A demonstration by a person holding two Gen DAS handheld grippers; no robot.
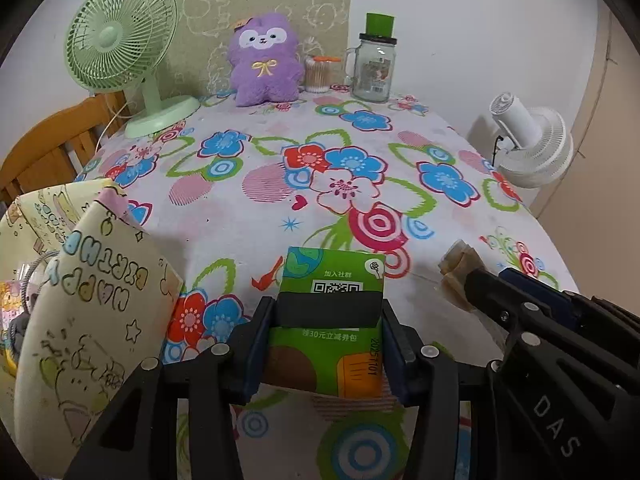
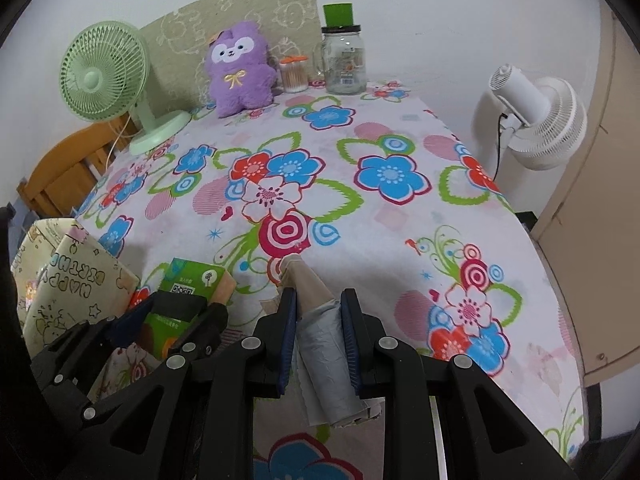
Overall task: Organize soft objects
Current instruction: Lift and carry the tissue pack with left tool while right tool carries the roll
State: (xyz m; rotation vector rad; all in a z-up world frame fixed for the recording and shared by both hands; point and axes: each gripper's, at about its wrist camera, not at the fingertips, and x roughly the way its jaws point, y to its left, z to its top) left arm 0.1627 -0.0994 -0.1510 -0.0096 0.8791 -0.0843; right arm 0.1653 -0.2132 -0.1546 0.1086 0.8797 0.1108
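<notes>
My left gripper (image 1: 326, 332) is clamped on a green tissue pack (image 1: 332, 280); the pads press on both side edges and a black band crosses the pack's face. The pack sits tilted, its far end low over the floral tablecloth (image 1: 360, 152) and its near end raised. From the right wrist view the same pack (image 2: 196, 280) shows to the left of my right gripper (image 2: 318, 332), with the left gripper's fingers around it.

My right gripper is clenched on a rolled bundle (image 2: 324, 344) — grey wrapping at the gripped part, beige material toward the tip. The roll runs forward between the pads and its tip points out over the tablecloth. In the left wrist view that tip (image 1: 456, 276) appears to the right of the tissue pack, well apart from it.

Positions relative to the tissue pack:
- A cream gift bag (image 1: 92, 320) printed "HAPPY BIRTHDAY" stands just beside it on the left, at the table's edge.
- A purple plush toy (image 1: 264, 60) sits at the far end of the table, against a green patterned board.
- A green desk fan (image 1: 120, 40) stands far left; a glass jar (image 1: 372, 68) with a green lid stands far right, with a cotton swab tub (image 1: 318, 74) between plush and jar.
- A white fan (image 1: 532, 140) stands off the table, to the right.
</notes>
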